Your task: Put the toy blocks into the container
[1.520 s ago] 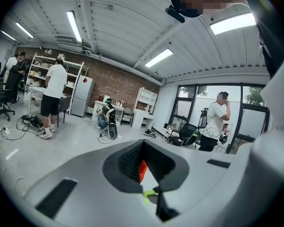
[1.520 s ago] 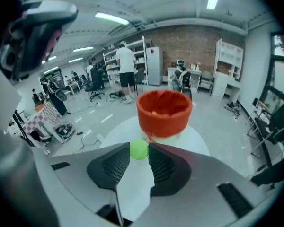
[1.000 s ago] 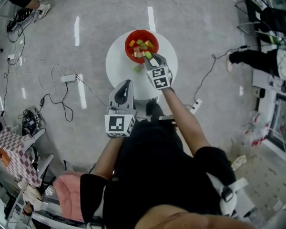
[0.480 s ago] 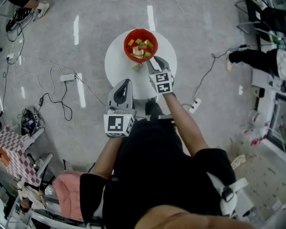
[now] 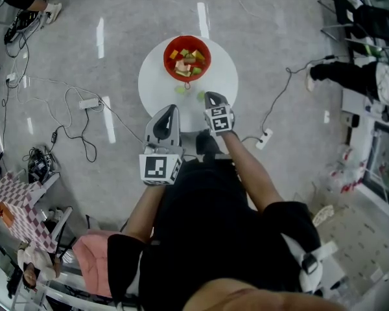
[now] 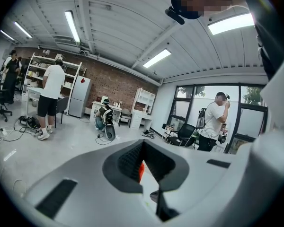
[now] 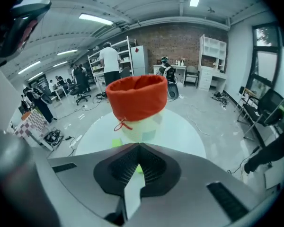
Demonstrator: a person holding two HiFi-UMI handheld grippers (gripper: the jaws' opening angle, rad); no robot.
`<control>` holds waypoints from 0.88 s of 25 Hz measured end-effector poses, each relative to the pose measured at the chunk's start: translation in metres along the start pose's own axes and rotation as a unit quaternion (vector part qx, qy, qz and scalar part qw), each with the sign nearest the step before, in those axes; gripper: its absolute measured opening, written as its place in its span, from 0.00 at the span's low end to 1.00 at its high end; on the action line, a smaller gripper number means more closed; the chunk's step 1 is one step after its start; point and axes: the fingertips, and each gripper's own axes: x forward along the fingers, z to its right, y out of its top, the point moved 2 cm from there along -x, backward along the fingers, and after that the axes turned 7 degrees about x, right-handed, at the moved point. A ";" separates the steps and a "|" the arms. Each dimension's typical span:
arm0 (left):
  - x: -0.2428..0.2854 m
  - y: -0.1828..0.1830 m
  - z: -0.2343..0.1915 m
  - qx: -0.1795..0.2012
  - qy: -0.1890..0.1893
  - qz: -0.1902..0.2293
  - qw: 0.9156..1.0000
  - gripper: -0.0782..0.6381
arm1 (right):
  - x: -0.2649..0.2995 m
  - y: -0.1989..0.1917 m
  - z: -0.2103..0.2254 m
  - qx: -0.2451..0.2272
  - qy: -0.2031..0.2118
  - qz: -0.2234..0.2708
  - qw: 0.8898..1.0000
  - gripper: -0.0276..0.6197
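Upper centre, coloured toy blocks point(image 5: 187, 59) are heaped in the red container point(image 5: 166, 58). The left gripper point(image 5: 170, 109) is closed empty. The right gripper point(image 5: 211, 97) jaws have just been closed on nothing.

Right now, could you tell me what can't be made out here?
Head view: blocks in the red container too small to count.
Right gripper view: container's wall hides its contents; right gripper, jaws just closed on nothing, covers most of a green block.
Left gripper view: left gripper hides nearly all the table.
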 end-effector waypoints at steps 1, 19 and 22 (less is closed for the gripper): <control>0.001 -0.001 0.001 0.002 -0.002 -0.001 1.000 0.10 | 0.004 -0.007 0.001 0.001 0.000 -0.011 1.000 0.04; 0.011 -0.012 0.001 0.000 -0.001 -0.023 1.000 0.10 | 0.065 -0.066 0.009 0.007 0.012 -0.135 0.991 0.31; 0.013 -0.011 0.002 -0.010 0.003 -0.025 1.000 0.10 | 0.072 -0.070 0.009 0.000 0.016 -0.152 0.988 0.31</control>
